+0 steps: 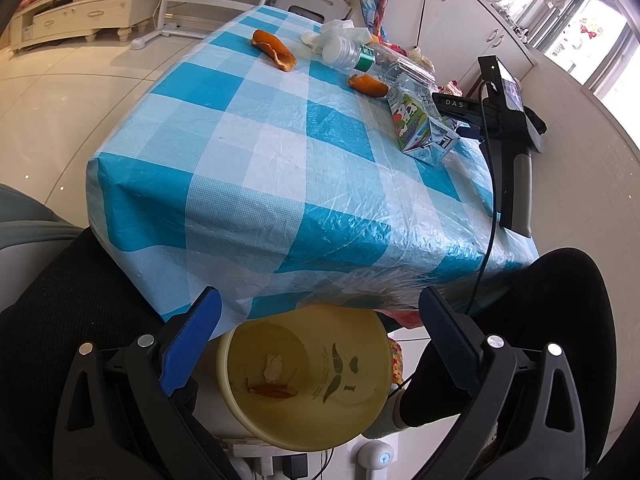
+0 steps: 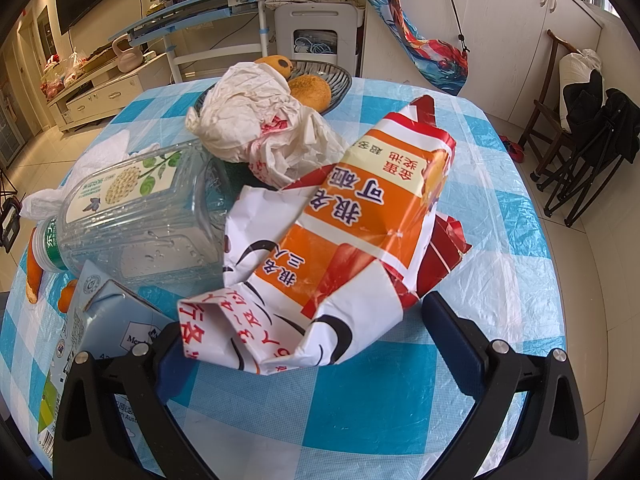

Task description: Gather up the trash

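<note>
My left gripper (image 1: 316, 340) is open and empty, just above a yellow bin (image 1: 304, 376) below the table's near edge. The bin holds a paper wad and an orange peel. On the checked table lie two orange peels (image 1: 274, 50) (image 1: 368, 85), a plastic bottle (image 1: 356, 56), and a milk carton (image 1: 420, 124). My right gripper (image 2: 316, 340) is open, with an orange-and-white snack wrapper (image 2: 340, 248) lying between its fingers. Beside it lie the clear bottle (image 2: 132, 208), the carton (image 2: 104, 320) and a crumpled white bag (image 2: 260, 120).
The right gripper's body (image 1: 508, 120) shows at the table's right edge in the left wrist view. A dish of fruit (image 2: 316, 80) stands at the table's far side. My legs in black (image 1: 520, 340) flank the bin. A folding chair (image 2: 580, 136) stands to the right.
</note>
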Demonstrator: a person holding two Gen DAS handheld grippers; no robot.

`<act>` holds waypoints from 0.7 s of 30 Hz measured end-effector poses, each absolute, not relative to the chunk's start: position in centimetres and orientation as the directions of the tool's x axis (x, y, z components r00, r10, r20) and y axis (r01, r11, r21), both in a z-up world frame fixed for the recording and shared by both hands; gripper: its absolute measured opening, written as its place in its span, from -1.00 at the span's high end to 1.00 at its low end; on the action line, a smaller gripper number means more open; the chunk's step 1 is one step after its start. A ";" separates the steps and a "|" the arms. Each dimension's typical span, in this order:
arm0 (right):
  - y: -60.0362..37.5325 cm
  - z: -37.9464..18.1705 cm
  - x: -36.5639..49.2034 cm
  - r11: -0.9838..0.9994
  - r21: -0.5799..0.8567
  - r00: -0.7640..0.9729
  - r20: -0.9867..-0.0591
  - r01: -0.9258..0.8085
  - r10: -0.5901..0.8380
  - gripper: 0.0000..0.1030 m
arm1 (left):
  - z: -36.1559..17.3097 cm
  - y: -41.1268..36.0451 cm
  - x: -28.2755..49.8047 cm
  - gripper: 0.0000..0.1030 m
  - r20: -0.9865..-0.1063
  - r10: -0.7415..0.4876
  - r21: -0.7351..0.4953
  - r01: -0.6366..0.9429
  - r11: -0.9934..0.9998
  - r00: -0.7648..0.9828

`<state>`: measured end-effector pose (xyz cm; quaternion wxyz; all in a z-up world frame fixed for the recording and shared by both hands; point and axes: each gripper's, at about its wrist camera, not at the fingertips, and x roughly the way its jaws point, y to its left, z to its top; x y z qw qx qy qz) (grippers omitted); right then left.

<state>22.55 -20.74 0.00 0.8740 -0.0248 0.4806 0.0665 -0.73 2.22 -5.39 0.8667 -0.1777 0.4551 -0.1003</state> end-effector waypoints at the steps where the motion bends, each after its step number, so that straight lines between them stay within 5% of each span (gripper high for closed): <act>1: -20.8 0.0 22.6 0.990 0.021 0.529 -0.844 -0.140 0.092 -0.89 | -5.4 2.2 -0.7 -0.86 -0.754 -0.336 -0.399 0.013 0.917 0.565; 21: -20.8 0.0 22.6 0.990 0.021 0.529 -0.843 -0.140 0.093 -0.89 | -5.5 2.1 -0.6 -0.86 -0.761 -0.345 -0.402 0.017 0.915 0.550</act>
